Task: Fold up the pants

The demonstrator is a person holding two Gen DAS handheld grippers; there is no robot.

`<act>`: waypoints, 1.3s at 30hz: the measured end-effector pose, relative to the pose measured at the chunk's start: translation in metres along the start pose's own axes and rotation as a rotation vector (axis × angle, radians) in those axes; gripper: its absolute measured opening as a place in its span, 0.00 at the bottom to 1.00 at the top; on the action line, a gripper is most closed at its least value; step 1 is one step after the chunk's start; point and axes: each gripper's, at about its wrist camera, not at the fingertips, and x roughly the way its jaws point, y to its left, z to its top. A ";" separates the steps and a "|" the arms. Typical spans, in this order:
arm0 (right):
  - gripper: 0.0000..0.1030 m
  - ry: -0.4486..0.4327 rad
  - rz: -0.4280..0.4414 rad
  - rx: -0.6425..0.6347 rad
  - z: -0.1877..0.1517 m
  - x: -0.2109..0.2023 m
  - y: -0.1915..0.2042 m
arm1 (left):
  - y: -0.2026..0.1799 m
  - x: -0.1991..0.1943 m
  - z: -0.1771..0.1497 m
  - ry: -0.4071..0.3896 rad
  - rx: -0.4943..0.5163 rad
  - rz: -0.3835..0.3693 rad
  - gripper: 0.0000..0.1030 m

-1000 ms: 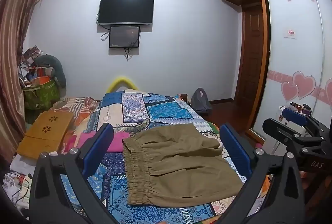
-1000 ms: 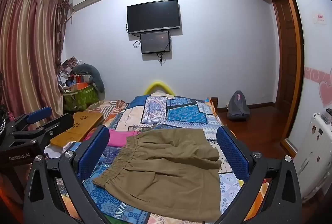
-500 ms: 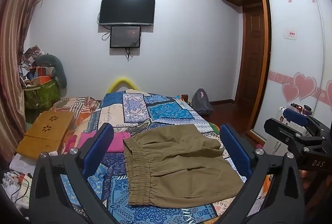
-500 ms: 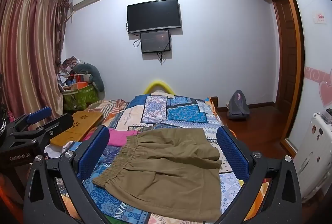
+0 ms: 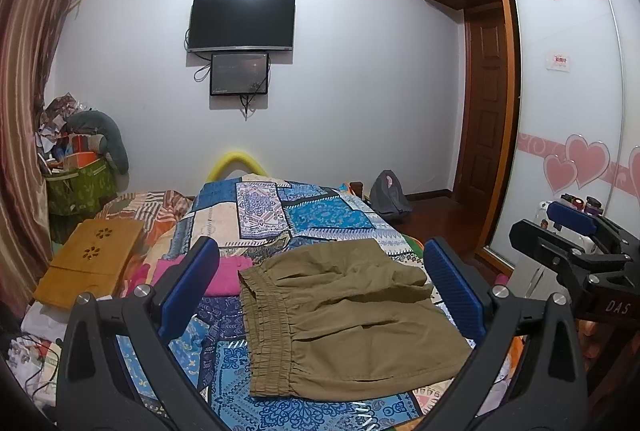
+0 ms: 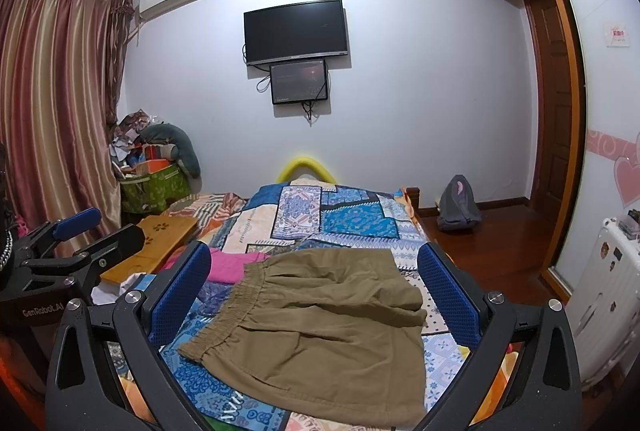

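Olive-brown pants (image 5: 344, 319) lie folded on the patchwork bedspread (image 5: 320, 215), elastic waistband to the left; they also show in the right wrist view (image 6: 320, 327). My left gripper (image 5: 320, 291) is open and empty, held above the near end of the bed with the pants between its blue pads. My right gripper (image 6: 316, 295) is open and empty too, above the pants. The right gripper (image 5: 576, 247) shows at the right of the left wrist view; the left gripper (image 6: 68, 251) shows at the left of the right wrist view.
A pink garment (image 5: 224, 279) lies left of the pants. A wooden lap tray (image 5: 88, 259) sits on the bed's left side. A green basket of clutter (image 6: 152, 187) stands by the curtain. A grey backpack (image 6: 456, 205) and a white suitcase (image 6: 604, 303) are on the right.
Both views have shifted only slightly. The pants lie as before and both grippers stay open.
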 end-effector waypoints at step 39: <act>1.00 0.000 -0.005 -0.004 0.005 -0.003 -0.001 | 0.005 0.007 -0.004 0.017 -0.020 0.012 1.00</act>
